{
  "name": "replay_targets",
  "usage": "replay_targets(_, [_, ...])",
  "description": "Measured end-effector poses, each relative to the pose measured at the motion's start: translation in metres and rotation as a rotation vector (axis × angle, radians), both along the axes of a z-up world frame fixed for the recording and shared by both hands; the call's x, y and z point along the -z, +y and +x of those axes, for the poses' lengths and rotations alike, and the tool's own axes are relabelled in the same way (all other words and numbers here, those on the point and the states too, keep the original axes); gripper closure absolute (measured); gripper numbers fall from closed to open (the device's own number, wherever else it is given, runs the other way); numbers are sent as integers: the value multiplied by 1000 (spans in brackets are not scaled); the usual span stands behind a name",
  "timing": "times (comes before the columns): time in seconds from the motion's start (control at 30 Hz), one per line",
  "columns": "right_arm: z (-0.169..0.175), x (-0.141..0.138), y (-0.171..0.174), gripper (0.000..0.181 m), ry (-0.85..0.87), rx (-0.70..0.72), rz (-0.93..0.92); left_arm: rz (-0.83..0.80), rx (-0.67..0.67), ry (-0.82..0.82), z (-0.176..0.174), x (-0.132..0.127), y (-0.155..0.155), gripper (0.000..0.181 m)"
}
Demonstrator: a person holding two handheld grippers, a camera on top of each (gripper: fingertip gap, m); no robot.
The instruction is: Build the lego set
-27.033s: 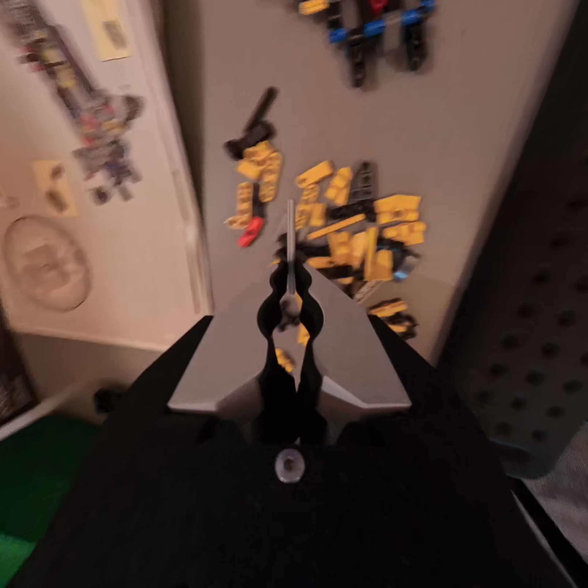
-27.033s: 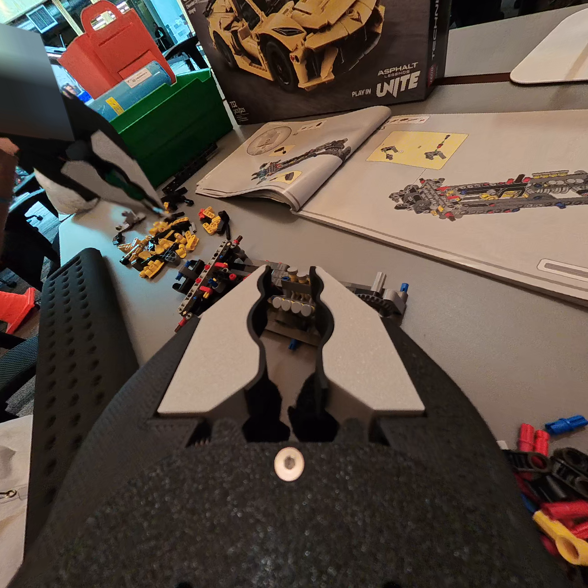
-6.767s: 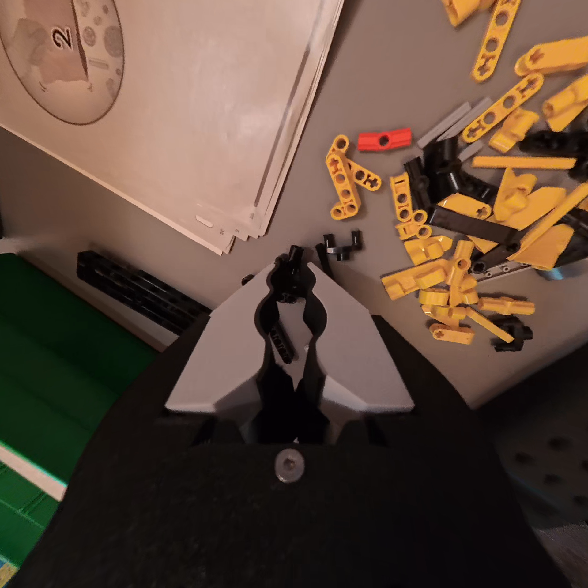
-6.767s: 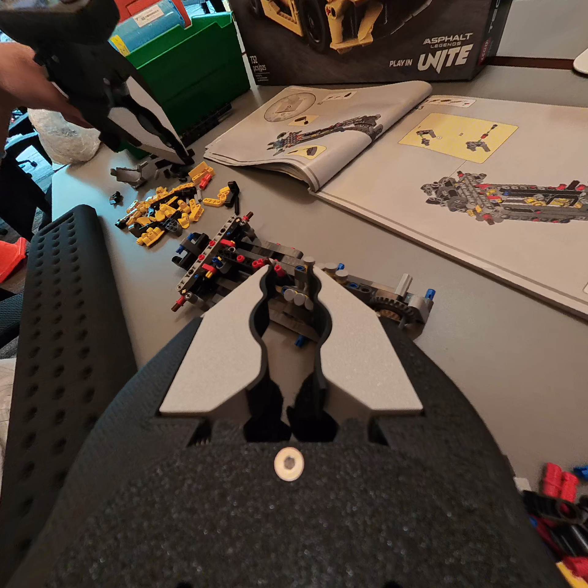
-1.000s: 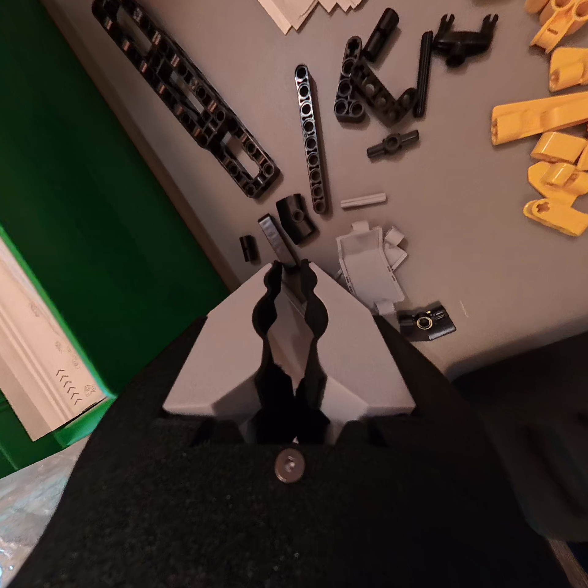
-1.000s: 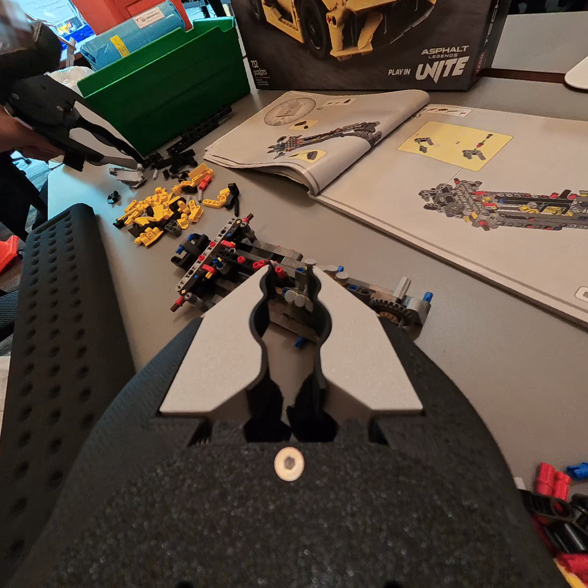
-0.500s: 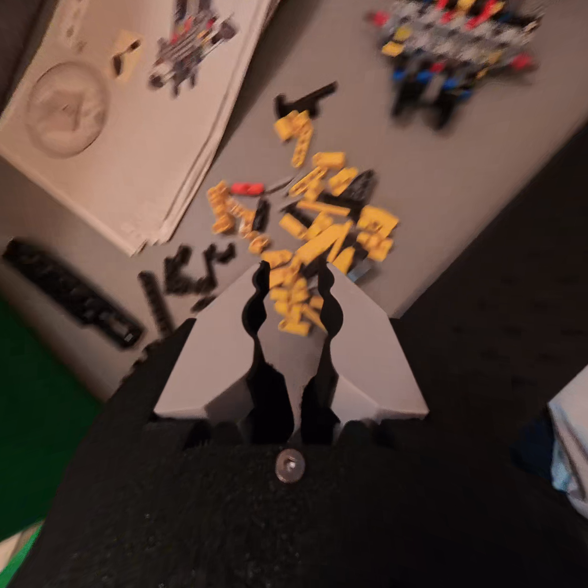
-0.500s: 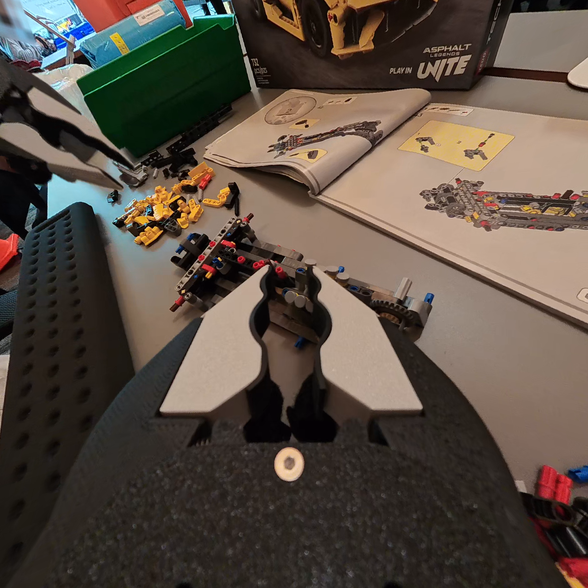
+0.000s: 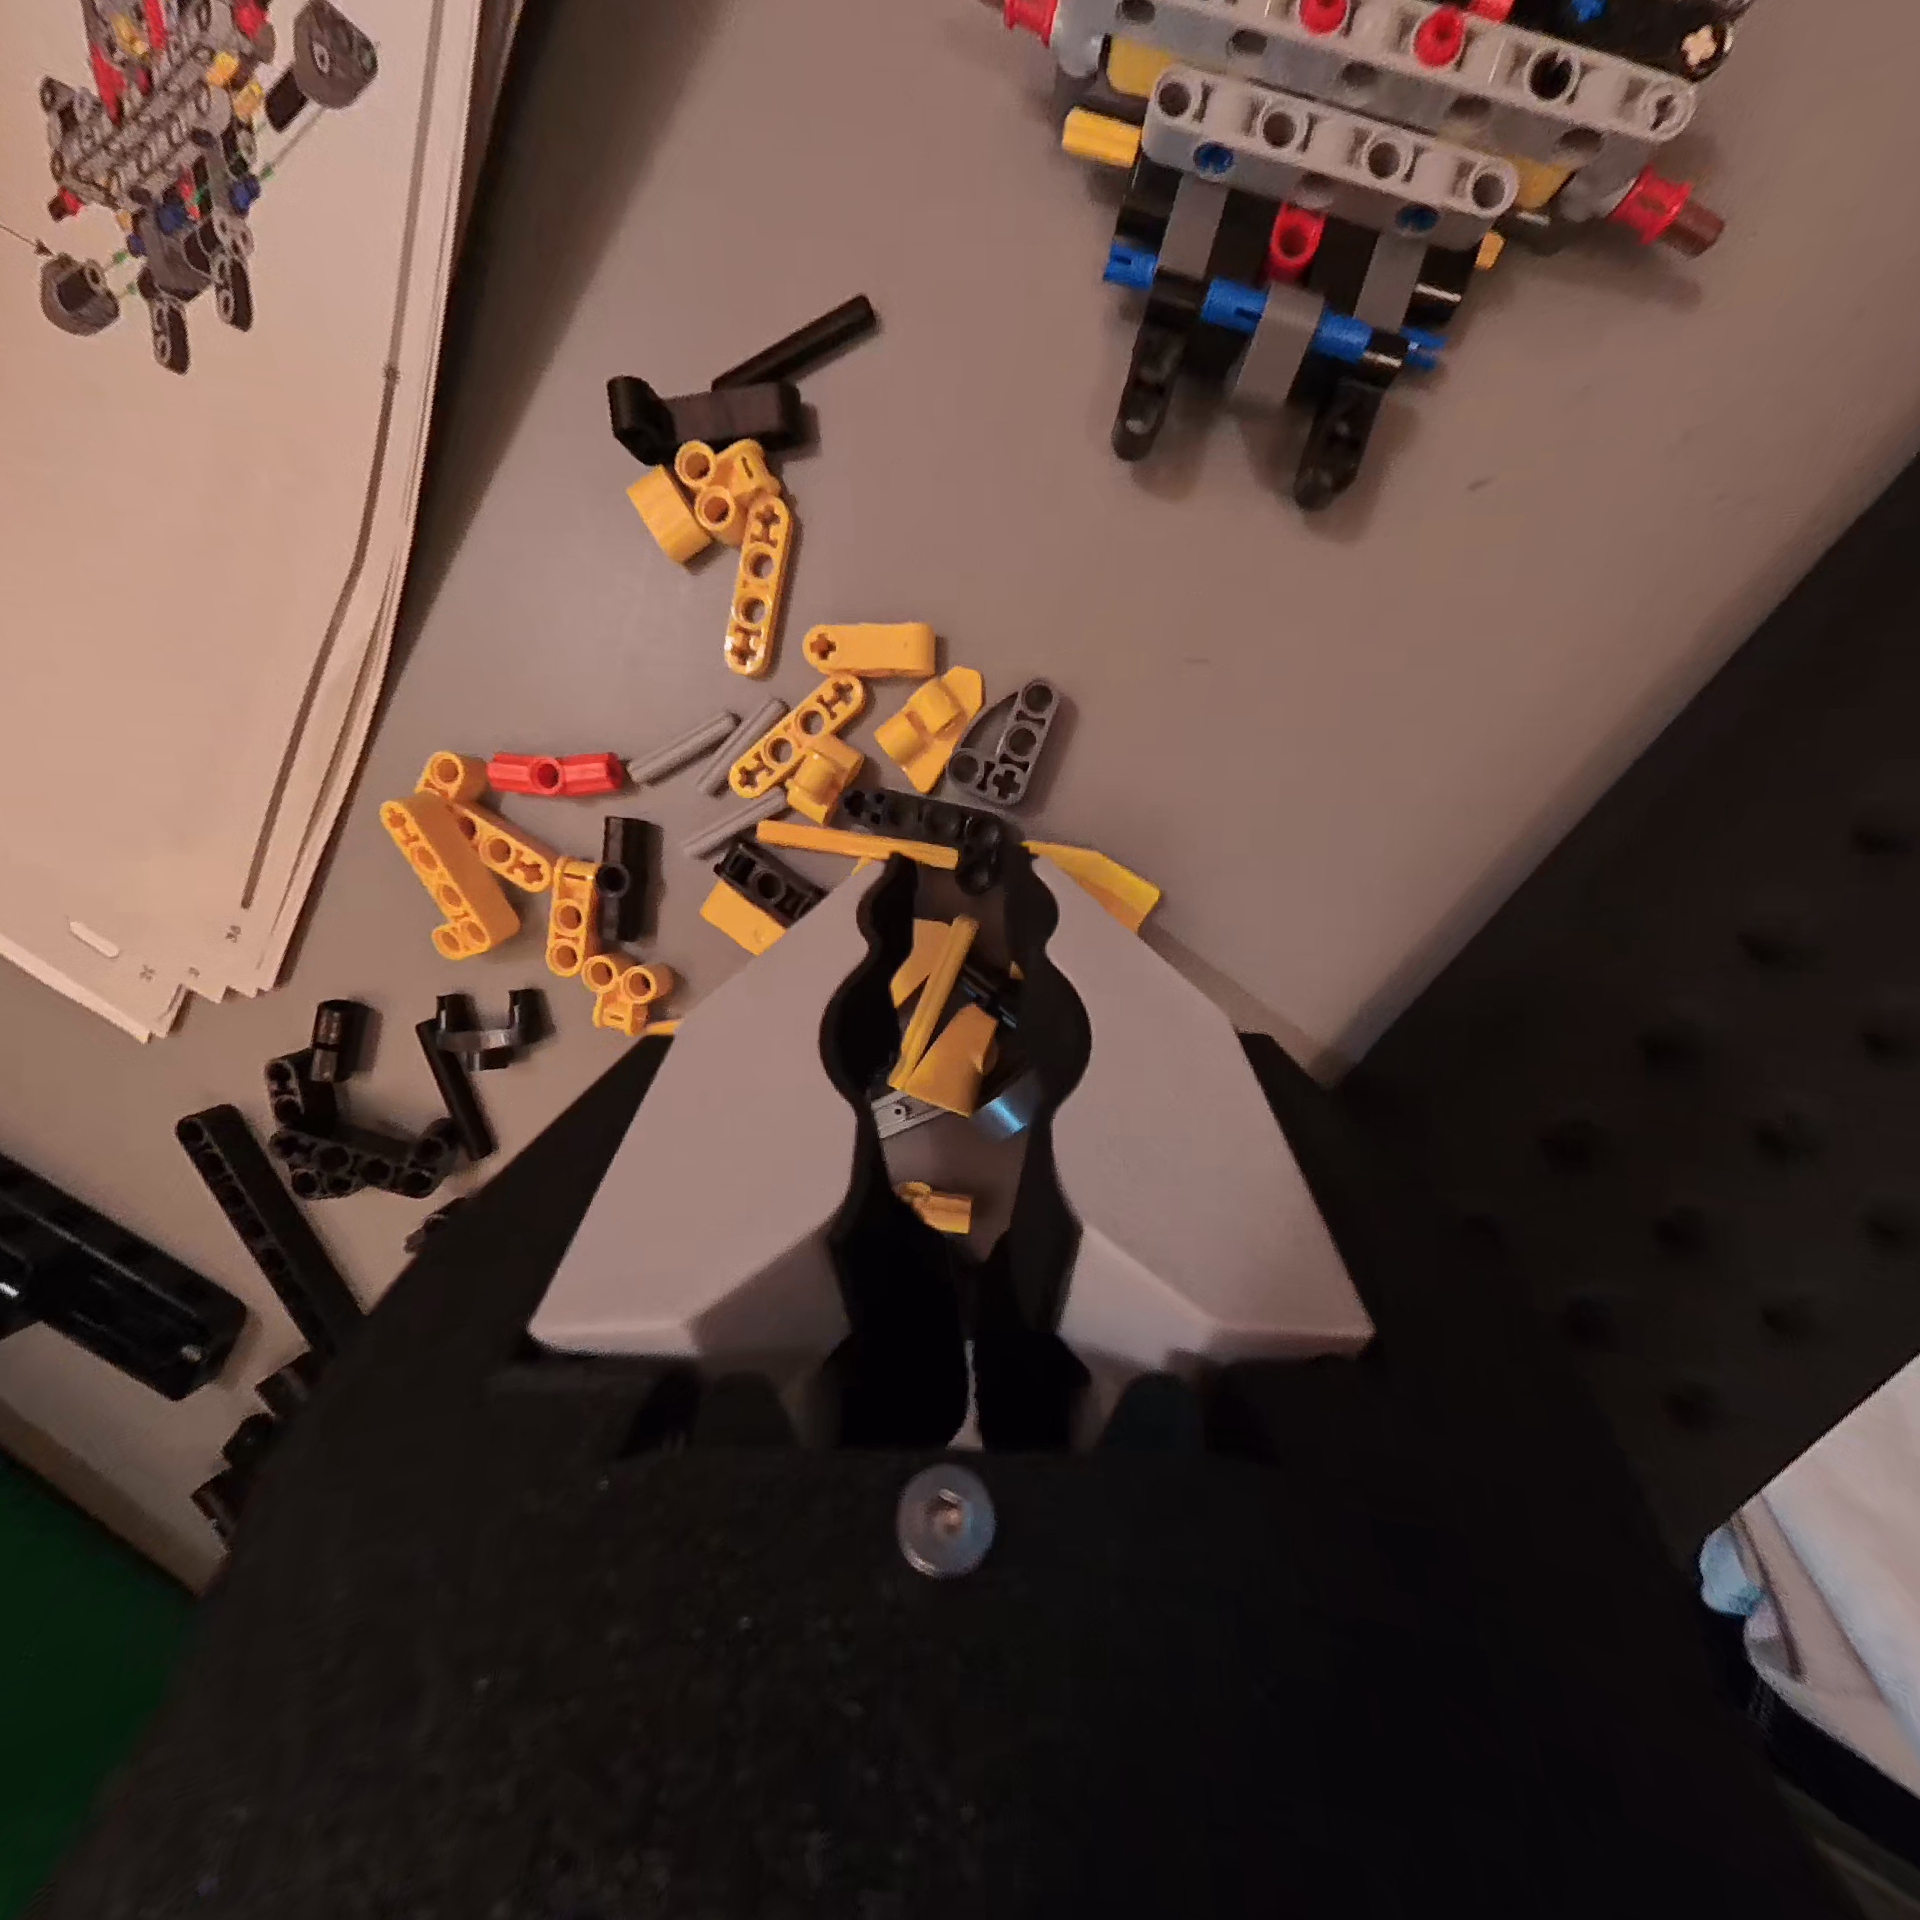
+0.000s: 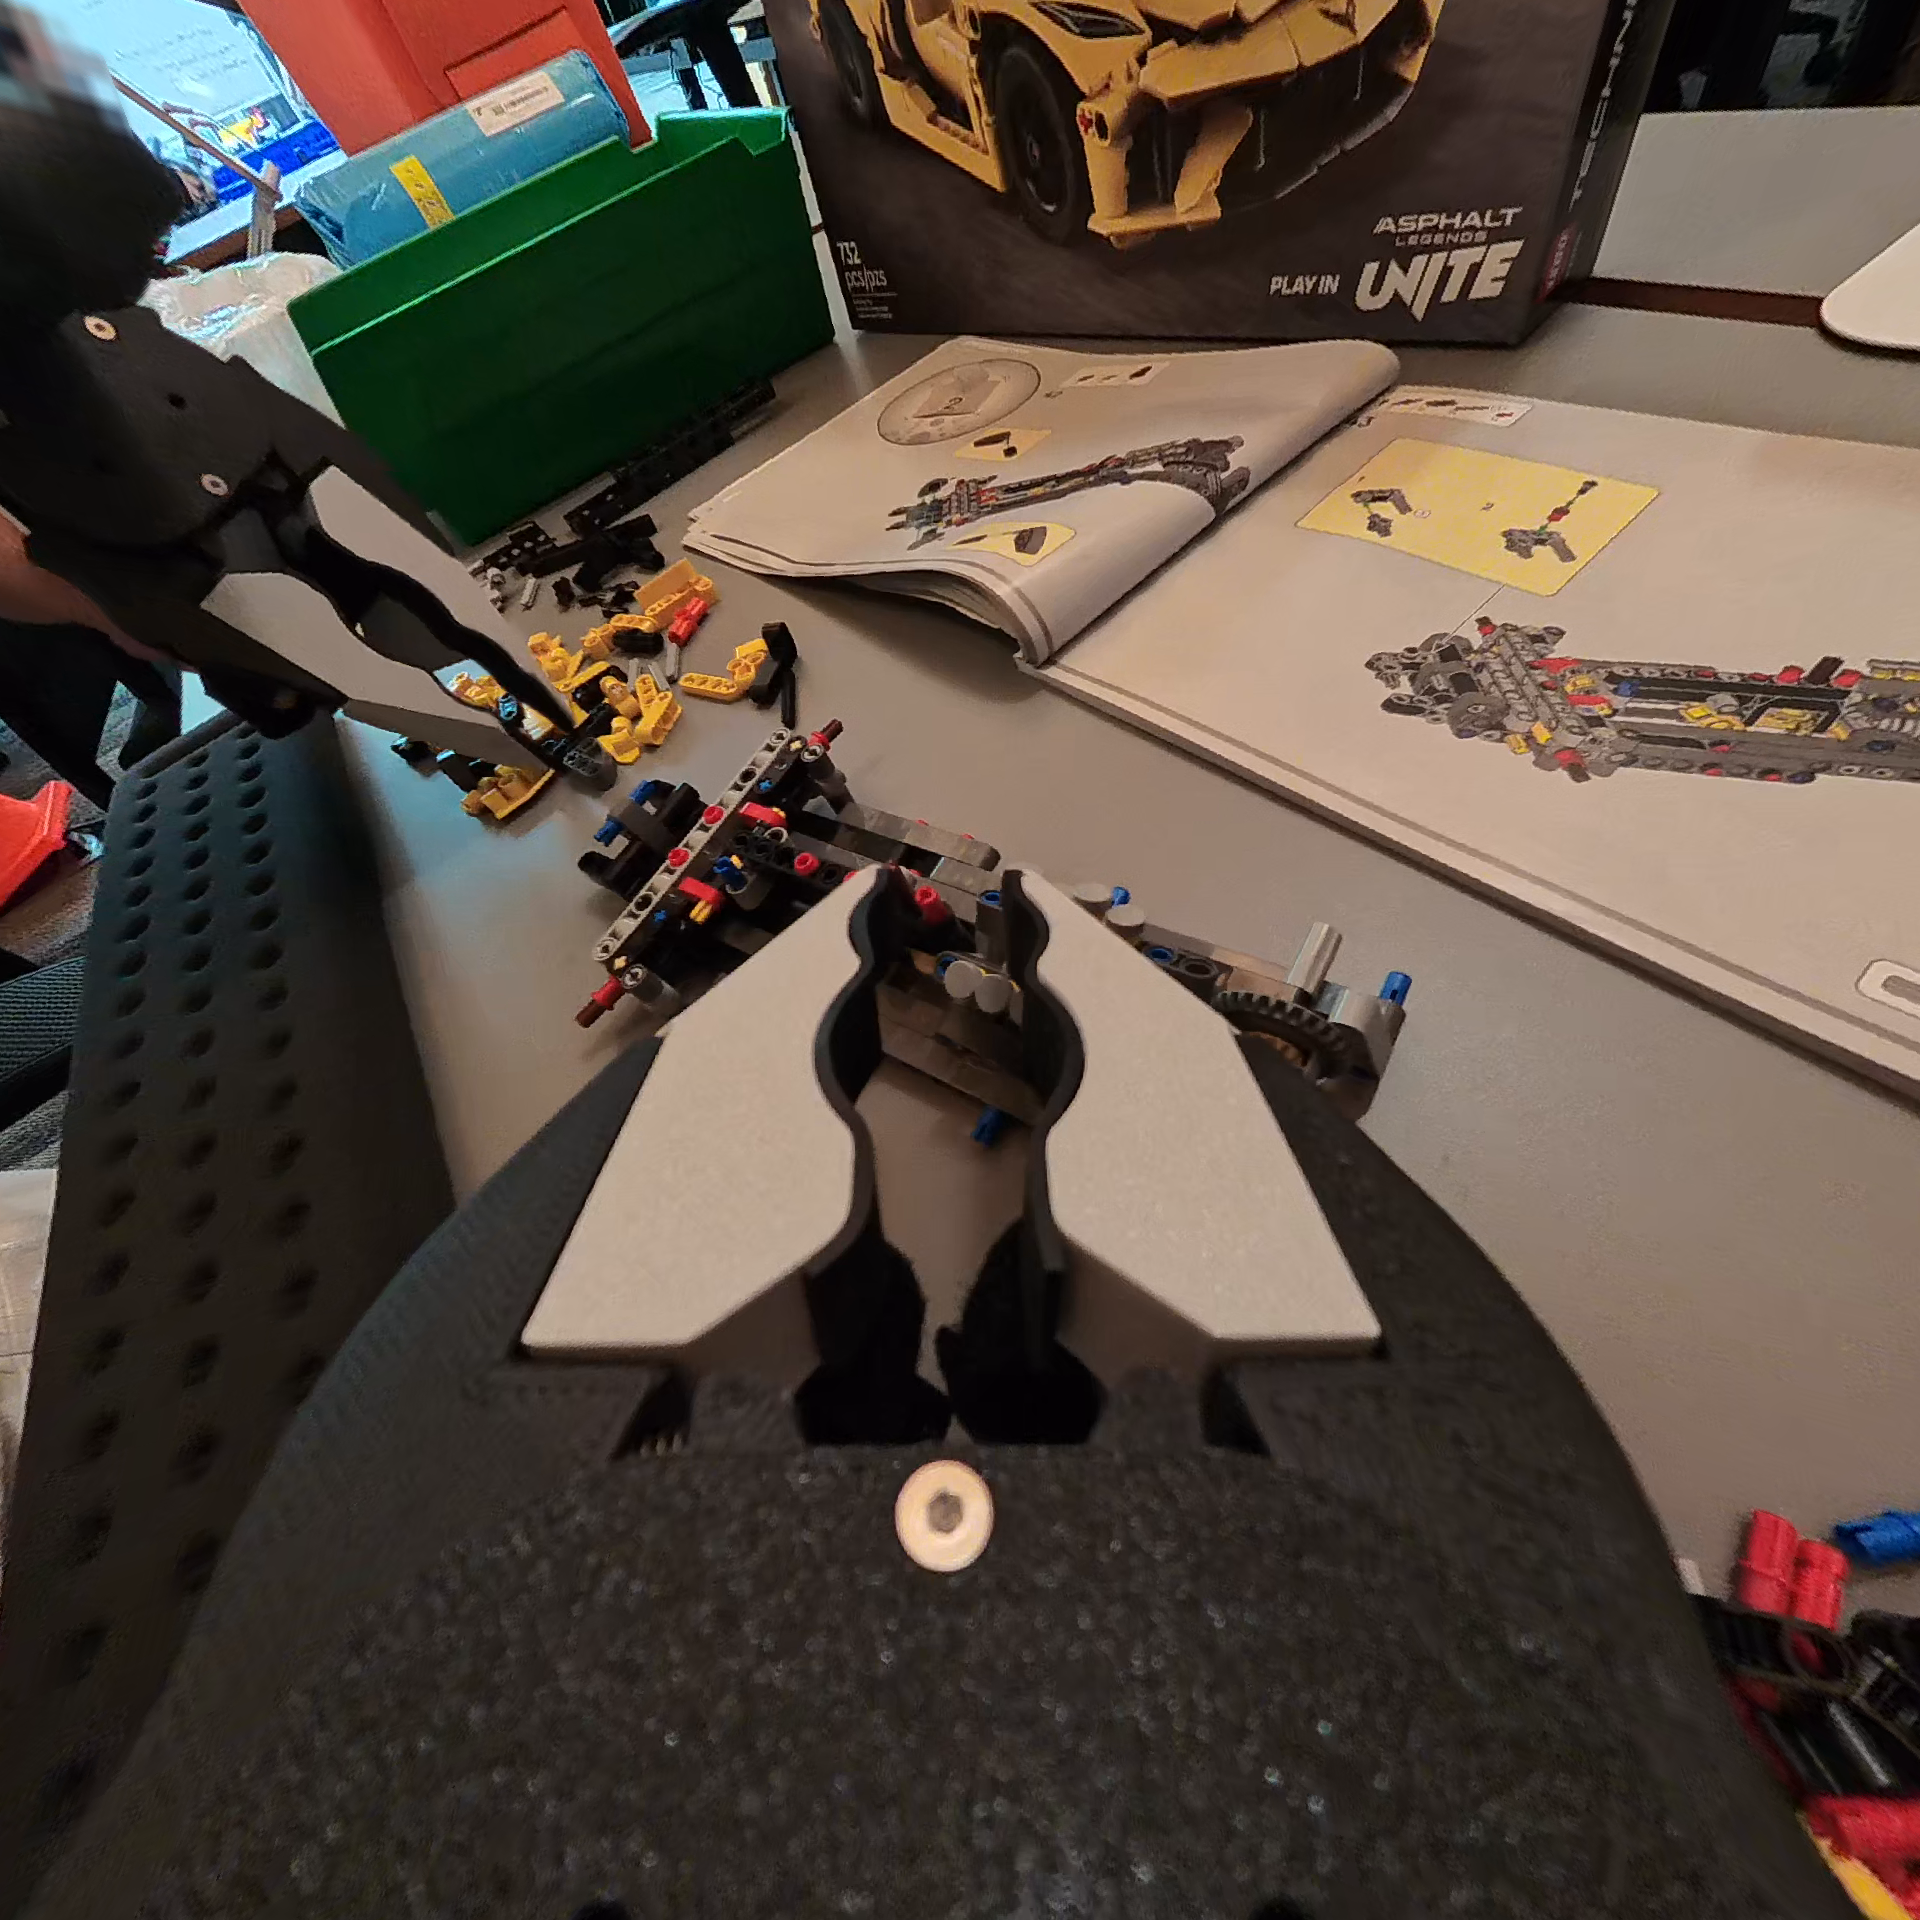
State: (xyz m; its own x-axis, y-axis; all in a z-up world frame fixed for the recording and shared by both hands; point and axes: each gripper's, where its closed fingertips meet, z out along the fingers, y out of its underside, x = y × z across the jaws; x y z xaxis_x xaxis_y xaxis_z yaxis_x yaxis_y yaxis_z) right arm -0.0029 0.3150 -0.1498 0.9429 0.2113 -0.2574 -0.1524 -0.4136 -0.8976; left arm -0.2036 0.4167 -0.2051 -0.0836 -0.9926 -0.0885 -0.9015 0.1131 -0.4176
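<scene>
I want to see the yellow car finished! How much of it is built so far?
Only part of the frame is built: a grey and black chassis with red and blue pins lies on the table. Right now the left gripper, open, is down over the pile of loose yellow pieces, while the right gripper sits open around the chassis. The yellow body in the instruction booklet is not started, so lots is left.

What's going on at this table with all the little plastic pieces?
A person is building a lego car with a handheld gripper in each hand. The left gripper is open, its tips low over the pile of loose yellow and black pieces, nothing gripped. The right gripper is open around the half-built chassis on the grey table. The instruction booklet lies open behind, before the set's box.
</scene>
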Motion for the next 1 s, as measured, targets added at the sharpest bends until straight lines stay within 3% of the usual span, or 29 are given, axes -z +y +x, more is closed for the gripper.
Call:
replay_targets(0.37, [-3, -1, -1, 162, -10, -13, 6, -15, 3, 1, 2, -2, -4, 175])
replay_targets(0.47, [-3, -2, -1, 162, -4, -12, 11, -15, -2, -86, 0, -22, 1, 175])
replay_targets(0.57, [-4, -2, -1, 162, -3, -15, 10, -25, -102, -192, -16, -53, 27, 175])
replay_targets(0.63, [-5, -2, 0, 162, -5, -20, 9, 35, -196, -187, -37, -59, 59, 175])
replay_targets(0.8, [-7, 0, 0, 162, -11, -27, 1, 156, -308, -49, -77, -34, 118, 175])
replay_targets(1.0, [-3, 1, 0, 162, -5, -13, -3, 169, -284, 9, -73, -11, 135, 175])
